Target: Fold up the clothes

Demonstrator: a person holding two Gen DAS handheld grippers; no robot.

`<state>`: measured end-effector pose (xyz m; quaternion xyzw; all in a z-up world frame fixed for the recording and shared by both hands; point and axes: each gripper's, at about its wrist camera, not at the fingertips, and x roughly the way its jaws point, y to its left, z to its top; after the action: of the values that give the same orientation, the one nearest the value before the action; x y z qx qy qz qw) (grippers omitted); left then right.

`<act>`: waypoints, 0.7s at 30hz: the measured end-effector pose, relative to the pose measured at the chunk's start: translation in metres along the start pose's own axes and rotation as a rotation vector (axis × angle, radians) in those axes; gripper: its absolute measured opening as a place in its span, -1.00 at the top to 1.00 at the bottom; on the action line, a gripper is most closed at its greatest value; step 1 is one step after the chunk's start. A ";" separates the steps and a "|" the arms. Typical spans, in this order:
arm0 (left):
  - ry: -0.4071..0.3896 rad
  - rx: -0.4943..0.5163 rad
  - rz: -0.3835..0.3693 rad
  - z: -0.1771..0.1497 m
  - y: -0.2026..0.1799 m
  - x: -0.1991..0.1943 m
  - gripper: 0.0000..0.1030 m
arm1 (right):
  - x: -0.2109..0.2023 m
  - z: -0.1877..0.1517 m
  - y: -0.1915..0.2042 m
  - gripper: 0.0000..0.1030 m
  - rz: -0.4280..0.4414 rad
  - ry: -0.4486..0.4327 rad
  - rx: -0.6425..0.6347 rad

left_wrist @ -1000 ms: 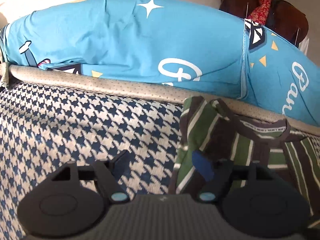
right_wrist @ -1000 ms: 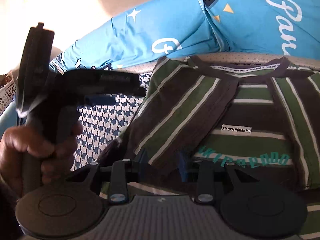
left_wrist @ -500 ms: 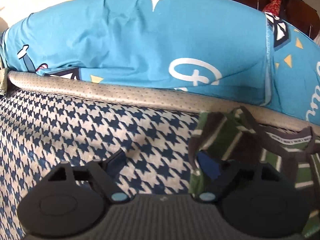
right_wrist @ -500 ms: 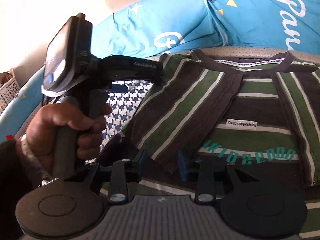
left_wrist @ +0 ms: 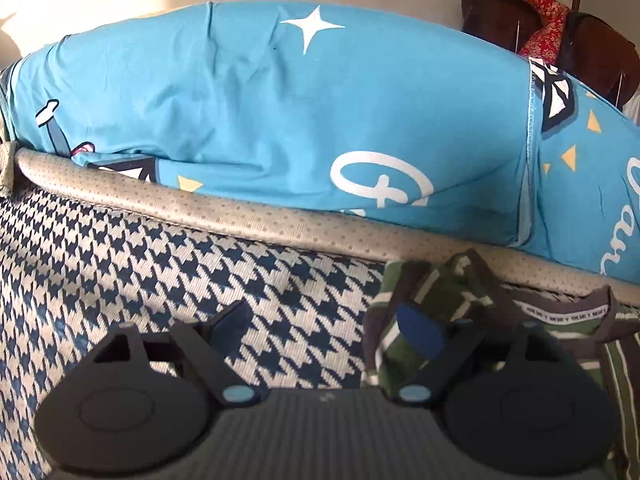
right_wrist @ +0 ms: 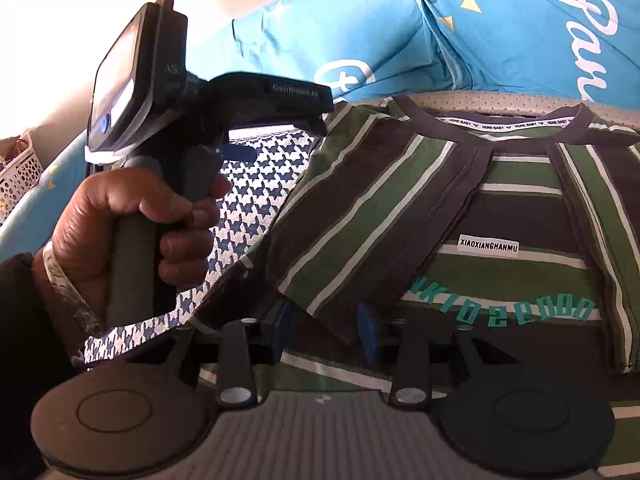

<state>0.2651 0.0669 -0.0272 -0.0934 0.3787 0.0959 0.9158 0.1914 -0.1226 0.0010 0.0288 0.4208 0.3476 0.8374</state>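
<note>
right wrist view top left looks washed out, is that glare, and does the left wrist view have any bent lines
Right wrist view: yes, the wall blows out to white, while the striped shirt stays sharp. Left wrist view: the fisheye bows the grey piping into an arc.

Green-and-brown striped shirt [right_wrist: 460, 208], houndstooth cover [left_wrist: 160, 272]

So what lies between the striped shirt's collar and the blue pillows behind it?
A grey dotted padded edge runs between the striped shirt and the blue pillows; the collar lies against it. The right wrist view shows it best.
</note>
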 end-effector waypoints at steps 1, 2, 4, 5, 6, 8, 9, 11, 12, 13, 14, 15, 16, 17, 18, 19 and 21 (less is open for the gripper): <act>0.007 0.002 0.006 0.000 -0.001 0.003 -0.67 | 0.000 0.000 0.000 0.27 0.000 0.000 0.001; 0.014 0.007 0.017 -0.001 -0.001 0.006 -0.67 | 0.000 0.000 0.001 0.27 0.001 0.000 0.001; 0.026 0.014 0.041 -0.003 0.001 0.013 -0.68 | 0.001 0.001 0.002 0.27 0.000 0.001 -0.001; 0.028 0.014 0.050 -0.004 0.003 0.015 -0.76 | 0.002 0.001 0.002 0.27 0.000 0.003 -0.002; 0.031 0.014 0.052 -0.004 0.004 0.015 -0.79 | 0.002 0.001 0.002 0.26 0.001 0.005 -0.005; 0.036 0.014 0.049 -0.003 0.004 0.013 -0.80 | 0.002 0.000 0.002 0.24 0.002 0.010 -0.011; 0.039 0.014 0.048 -0.003 0.005 0.012 -0.80 | 0.002 0.000 0.002 0.24 0.001 0.012 -0.013; 0.045 0.014 0.046 -0.002 0.006 0.010 -0.80 | 0.001 0.000 0.002 0.24 -0.001 0.017 -0.014; 0.048 0.016 0.042 -0.002 0.005 0.008 -0.80 | 0.001 0.000 0.002 0.24 -0.001 0.019 -0.013; 0.052 0.021 0.037 -0.002 0.004 0.005 -0.80 | 0.000 -0.001 0.002 0.24 -0.001 0.020 -0.014; 0.055 0.024 0.030 -0.001 0.002 0.002 -0.80 | -0.001 -0.001 0.002 0.24 -0.002 0.020 -0.016; 0.057 0.027 0.024 -0.002 0.000 -0.002 -0.80 | -0.002 0.000 0.002 0.24 -0.003 0.018 -0.017; 0.058 0.030 0.018 -0.002 -0.001 -0.006 -0.80 | -0.004 0.000 0.002 0.24 -0.004 0.011 -0.015; 0.060 0.034 0.013 -0.003 -0.002 -0.009 -0.80 | -0.006 0.001 0.002 0.24 -0.004 0.005 -0.013; 0.061 0.037 0.007 -0.004 -0.002 -0.013 -0.80 | -0.009 0.001 0.001 0.24 -0.005 -0.001 -0.011; 0.063 0.042 0.003 -0.004 -0.002 -0.017 -0.80 | -0.011 0.002 0.000 0.24 -0.007 -0.008 -0.010; 0.071 0.050 -0.002 -0.008 -0.001 -0.025 -0.80 | -0.016 0.002 -0.003 0.24 -0.024 -0.024 -0.006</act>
<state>0.2424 0.0618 -0.0148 -0.0744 0.4129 0.0820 0.9040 0.1884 -0.1338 0.0124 0.0257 0.4099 0.3385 0.8466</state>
